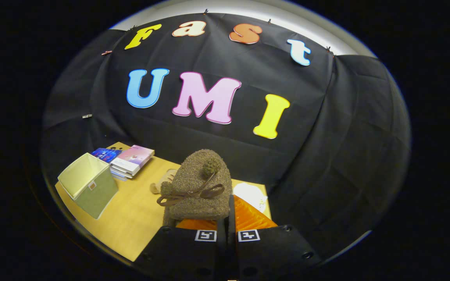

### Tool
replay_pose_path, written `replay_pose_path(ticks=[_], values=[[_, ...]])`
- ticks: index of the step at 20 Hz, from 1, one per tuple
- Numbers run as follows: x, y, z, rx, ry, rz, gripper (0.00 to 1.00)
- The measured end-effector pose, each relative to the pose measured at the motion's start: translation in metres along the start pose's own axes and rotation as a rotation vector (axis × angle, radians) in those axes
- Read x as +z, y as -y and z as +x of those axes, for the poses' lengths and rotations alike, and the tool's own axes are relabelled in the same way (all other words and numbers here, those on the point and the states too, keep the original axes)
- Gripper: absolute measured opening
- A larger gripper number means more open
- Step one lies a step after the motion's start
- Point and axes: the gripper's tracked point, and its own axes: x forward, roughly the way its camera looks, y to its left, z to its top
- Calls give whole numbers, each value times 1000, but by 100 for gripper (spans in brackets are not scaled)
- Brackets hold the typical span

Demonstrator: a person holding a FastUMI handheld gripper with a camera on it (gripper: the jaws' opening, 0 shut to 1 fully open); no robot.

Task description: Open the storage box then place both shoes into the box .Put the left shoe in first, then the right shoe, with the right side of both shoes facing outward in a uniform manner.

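A fuzzy brown shoe (199,187) with a bow and a pom-pom hangs lifted just ahead of the fingers, toe end up. My gripper (227,230) is shut on its right edge, the fingers nearly together with the shoe's rim pinched between them. Directly under the shoe and the fingers lies an orange ribbed surface, the storage box (252,218); I cannot tell whether it stands open. Behind the held shoe, part of a second shoe (163,180) shows as a pale sole lying on the wooden table (139,214).
An open pale green fabric bin (88,183) stands on the table to the left. A stack of books (131,160) lies behind it by the cloth wall. A white round object (251,194) rests beyond the orange box. The table's edge runs close on the right.
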Motion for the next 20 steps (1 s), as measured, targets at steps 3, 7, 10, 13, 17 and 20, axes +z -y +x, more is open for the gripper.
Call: replay_pose_path(ticks=[3, 7, 10, 13, 17, 20], values=[[18, 42, -42, -84, 16, 5, 5], [11, 41, -96, -112, 1, 21, 5], [12, 23, -136, -114, -6, 21, 5], [39, -16, -170, -79, 36, -19, 5], [80, -114, -184, 104, 49, 46, 5], [103, -202, -173, 281, 35, 95, 5]])
